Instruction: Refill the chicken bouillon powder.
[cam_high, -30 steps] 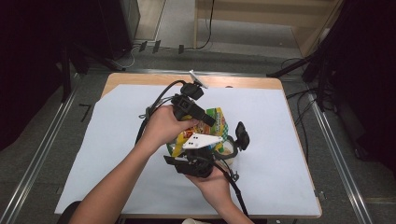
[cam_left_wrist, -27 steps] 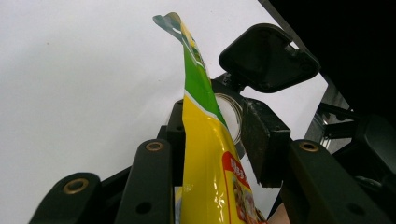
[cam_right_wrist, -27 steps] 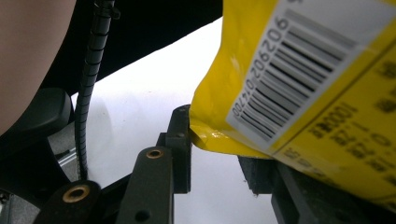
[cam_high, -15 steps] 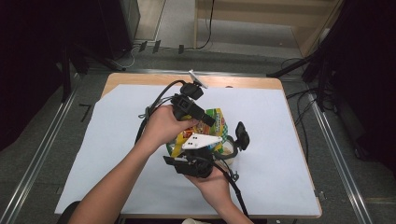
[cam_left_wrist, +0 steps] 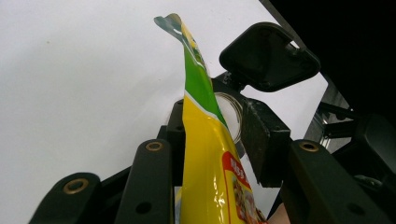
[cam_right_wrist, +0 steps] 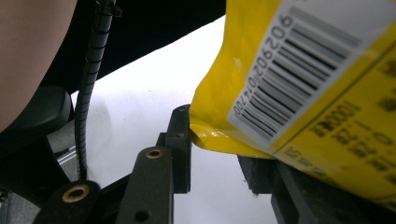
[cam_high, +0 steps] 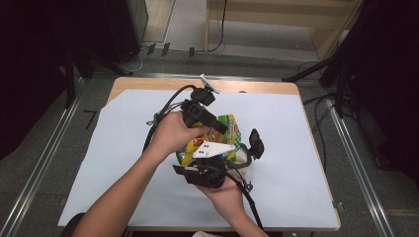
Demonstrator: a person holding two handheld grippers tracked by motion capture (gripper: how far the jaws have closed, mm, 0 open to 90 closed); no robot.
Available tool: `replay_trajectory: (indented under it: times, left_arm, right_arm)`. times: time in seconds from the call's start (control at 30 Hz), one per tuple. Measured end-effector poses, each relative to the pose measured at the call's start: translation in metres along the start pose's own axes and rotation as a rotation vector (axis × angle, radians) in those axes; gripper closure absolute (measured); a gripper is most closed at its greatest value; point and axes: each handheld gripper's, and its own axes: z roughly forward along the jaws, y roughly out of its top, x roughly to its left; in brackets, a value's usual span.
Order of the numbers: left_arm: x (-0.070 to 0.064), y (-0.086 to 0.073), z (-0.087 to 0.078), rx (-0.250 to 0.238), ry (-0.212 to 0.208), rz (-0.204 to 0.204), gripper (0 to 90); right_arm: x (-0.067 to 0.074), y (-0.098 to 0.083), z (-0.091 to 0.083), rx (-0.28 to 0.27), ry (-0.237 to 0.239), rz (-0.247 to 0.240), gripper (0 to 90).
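Black pads of the left gripper (cam_left_wrist: 212,140) are pinching the yellow-and-green snack bag (cam_left_wrist: 210,154) by its sealed edge, jaws squeezed against the film, while the right gripper (cam_right_wrist: 219,154) is clamping the barcode corner of the same bag (cam_right_wrist: 299,79) between its own jaws. Both hands are holding the bag up over the middle of the table (cam_high: 306,197), beside a glass jar (cam_high: 243,157). To do this well, I'd say both grips should be staying near the seal, pulling apart evenly. In the left gripper view, the bag is standing edge-on, long axis running away from the jaws.
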Motion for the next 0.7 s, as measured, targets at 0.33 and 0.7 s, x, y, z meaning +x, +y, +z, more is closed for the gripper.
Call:
replay_trajectory:
  times: [0.33, 0.7]
  left_arm:
    - [0.0007, -0.0006, 0.0002, 0.002, -0.002, 0.0, 66.2]
    - [0.0007, -0.0009, -0.0002, 0.006, -0.001, 0.0, 66.2]
  right_arm:
    - [-0.0003, -0.0003, 0.0, 0.007, -0.004, -0.006, 69.2]
    - [0.0005, -0.0002, 0.0002, 0.006, -0.001, -0.005, 69.2]
